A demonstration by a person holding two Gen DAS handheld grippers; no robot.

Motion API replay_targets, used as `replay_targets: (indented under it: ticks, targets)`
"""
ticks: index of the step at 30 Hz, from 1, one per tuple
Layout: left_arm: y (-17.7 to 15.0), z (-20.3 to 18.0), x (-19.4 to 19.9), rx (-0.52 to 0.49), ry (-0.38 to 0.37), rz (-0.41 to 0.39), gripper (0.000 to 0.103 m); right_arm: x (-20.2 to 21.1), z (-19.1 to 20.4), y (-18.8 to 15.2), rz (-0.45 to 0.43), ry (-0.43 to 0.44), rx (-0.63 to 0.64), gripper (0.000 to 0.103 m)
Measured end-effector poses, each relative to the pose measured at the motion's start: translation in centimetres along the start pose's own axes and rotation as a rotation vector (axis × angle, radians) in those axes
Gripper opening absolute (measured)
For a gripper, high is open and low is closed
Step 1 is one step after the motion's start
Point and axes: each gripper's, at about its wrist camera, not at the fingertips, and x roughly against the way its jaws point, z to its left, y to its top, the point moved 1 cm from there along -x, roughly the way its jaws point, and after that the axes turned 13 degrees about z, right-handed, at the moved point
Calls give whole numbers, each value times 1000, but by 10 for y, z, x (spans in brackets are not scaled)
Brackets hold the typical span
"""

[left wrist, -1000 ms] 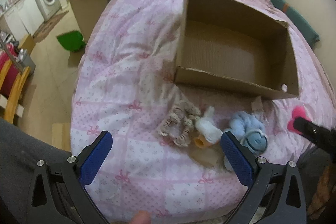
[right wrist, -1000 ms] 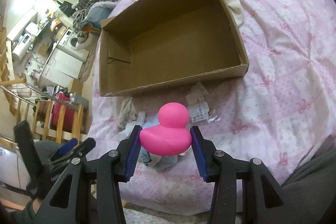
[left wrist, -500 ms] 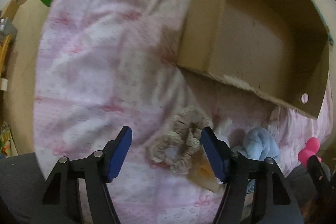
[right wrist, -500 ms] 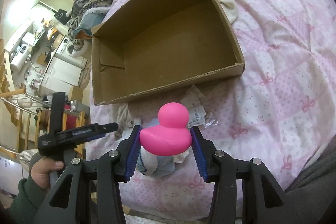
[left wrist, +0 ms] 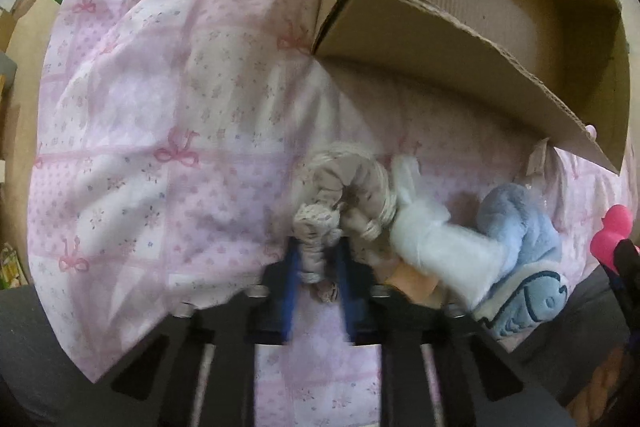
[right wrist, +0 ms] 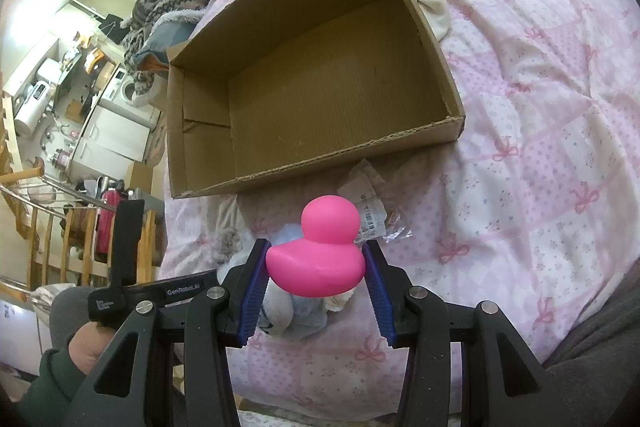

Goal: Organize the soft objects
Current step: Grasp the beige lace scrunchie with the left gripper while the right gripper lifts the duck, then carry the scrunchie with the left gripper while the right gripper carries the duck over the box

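Here my left gripper [left wrist: 316,267] has just closed on the scrunchie [left wrist: 340,195]; a thin pinch may slip; my right gripper [right wrist: 316,267] clamps the pink duck [right wrist: 320,251].

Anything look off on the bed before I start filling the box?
One thing: a crumpled clear plastic wrapper with a barcode label lies on the quilt by the cardboard box. It looks like packaging, not a soft item. The box's cut rim is ragged.
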Motion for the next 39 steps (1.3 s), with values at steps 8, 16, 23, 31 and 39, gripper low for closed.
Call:
replay_targets:
  ticks: [8,16,23,31,39]
  targets:
    - [-34,16,38,8,50,-134,8,3,-2,0,-14,8,-7,49]
    - [-63,8,68,37,44,-257,8,3,0,-2,-21,-2,23,49]
    - [-66,-1,84,72,51,-377,8,11,8,-2,-64,-33,63,49]
    - [-62,-30,140,-31,47,-546,8,38,25,5,-134,-62,124,49]
    - [-28,-57,183,-90,55,-645,8,62,50,42,-225,-84,207,49]
